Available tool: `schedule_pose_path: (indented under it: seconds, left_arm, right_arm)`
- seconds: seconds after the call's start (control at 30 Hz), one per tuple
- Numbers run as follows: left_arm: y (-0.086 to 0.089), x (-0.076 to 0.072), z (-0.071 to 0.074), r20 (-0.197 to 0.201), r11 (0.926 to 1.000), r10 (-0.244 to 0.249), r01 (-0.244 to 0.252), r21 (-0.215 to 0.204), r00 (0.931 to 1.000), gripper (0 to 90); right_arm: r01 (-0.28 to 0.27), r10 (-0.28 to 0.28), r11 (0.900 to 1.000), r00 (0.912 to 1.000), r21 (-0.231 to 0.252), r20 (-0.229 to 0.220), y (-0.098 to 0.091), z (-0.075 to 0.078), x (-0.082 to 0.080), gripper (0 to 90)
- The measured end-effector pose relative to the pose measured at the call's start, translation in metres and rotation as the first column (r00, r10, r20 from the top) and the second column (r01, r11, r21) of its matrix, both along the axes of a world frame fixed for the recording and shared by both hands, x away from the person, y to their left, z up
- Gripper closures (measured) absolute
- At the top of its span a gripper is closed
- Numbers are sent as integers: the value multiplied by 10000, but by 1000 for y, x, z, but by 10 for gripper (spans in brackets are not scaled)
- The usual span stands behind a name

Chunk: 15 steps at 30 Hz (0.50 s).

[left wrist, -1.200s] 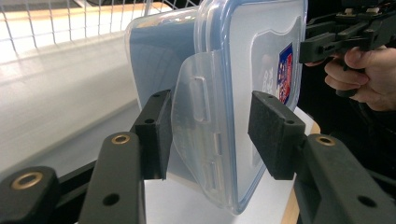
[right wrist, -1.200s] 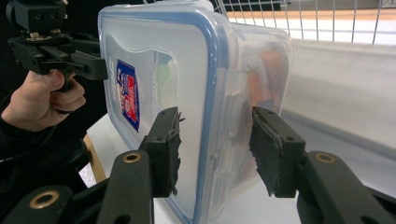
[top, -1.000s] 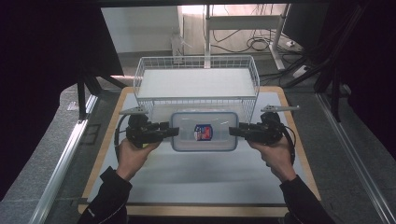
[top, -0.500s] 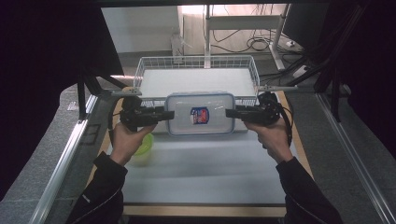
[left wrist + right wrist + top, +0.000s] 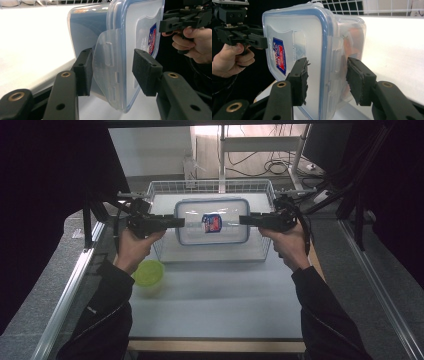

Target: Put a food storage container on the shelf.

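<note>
Container (image 5: pixel 212 220), clear plastic with a blue-rimmed lid and a red and blue label, hangs in the air between the two grippers, above the wire basket (image 5: pixel 165 251)

Left gripper (image 5: pixel 176 222): jaws about half spread, pinching the left short end of the container. In the left gripper view (image 5: pixel 110 72) one pad lies on the lid face, the other on the side below the rim, with the clear lid clasp (image 5: pixel 106 67) lying between the pads

Right gripper (image 5: pixel 247 220): jaws about half spread, pinching the right short end. In the right gripper view (image 5: pixel 327 80) one pad sits on the lid face near the label, the other on the body beyond the blue rim

Grippers point at each other, level, each held in one hand. Container lid faces up toward the high camera

Green bowl (image 5: pixel 148 272) sits on the table (image 5: pixel 215 295) below and just behind the left hand (image 5: pixel 134 247), well apart from the container

Basket stands on the table directly beneath the held container
</note>
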State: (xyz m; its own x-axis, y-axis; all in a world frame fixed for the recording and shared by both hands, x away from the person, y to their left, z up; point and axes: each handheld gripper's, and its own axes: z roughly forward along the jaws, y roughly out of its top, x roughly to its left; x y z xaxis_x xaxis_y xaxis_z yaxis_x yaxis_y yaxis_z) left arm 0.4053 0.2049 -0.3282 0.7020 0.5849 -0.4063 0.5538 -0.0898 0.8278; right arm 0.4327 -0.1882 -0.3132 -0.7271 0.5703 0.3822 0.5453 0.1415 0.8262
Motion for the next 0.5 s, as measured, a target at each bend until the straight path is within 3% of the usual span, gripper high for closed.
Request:
schedule_pose_path:
  seconds: [0.33,0.43,0.5]
  left_arm:
    - [7,30,11,-108,9994,-141,138,-317,9998,522]
    - [7,35,16,-161,9991,-282,277,-310,9995,523]
    - [6,38,17,-113,9987,-270,265,-431,9996,525]
  right_arm:
    - [240,-240,9995,9997,183,-4,6,14,25,528]
    - [546,-557,9977,9981,412,252,5,22,29,626]
    - [643,-656,9971,9974,405,308,3,28,33,630]
